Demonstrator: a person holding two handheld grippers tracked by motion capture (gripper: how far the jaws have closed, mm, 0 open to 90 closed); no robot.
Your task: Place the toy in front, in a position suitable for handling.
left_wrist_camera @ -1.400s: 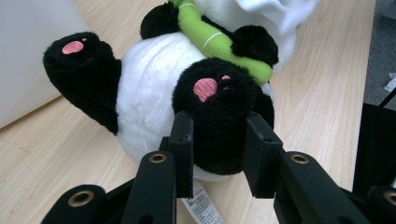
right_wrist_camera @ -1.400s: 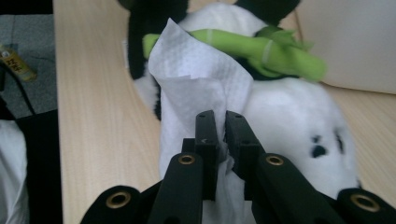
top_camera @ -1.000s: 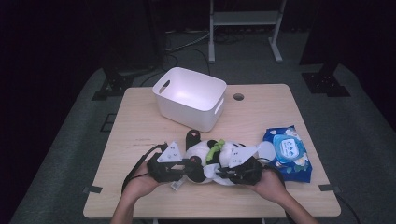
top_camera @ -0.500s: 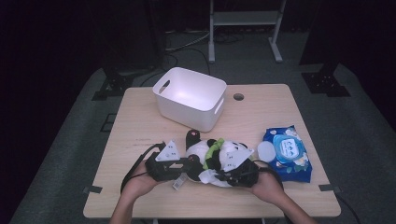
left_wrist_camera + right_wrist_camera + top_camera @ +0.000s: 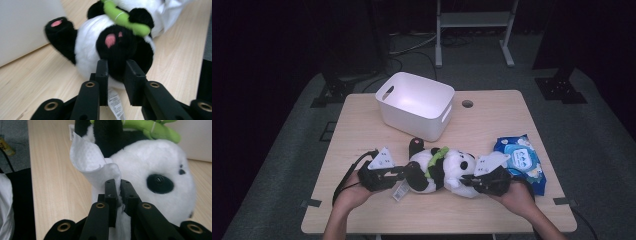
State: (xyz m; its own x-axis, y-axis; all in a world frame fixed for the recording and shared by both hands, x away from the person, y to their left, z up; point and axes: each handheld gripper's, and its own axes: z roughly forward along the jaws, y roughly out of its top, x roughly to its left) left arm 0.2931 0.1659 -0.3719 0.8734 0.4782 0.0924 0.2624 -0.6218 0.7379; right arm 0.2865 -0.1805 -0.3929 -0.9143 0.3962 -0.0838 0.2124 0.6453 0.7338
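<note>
High view: wooden table; white bin at 12 o'clock; plush panda lying toward 6, wipes pack at 3. Left gripper clamps the panda's black foot; right gripper pinches a white wipe against its head.

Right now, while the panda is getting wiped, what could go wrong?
The left gripper pinches just one black foot of the black-and-white plush panda, so the toy might twist or slip free. The thin white wet wipe in the right gripper could tear or snag on the panda's green bamboo stick.
</note>
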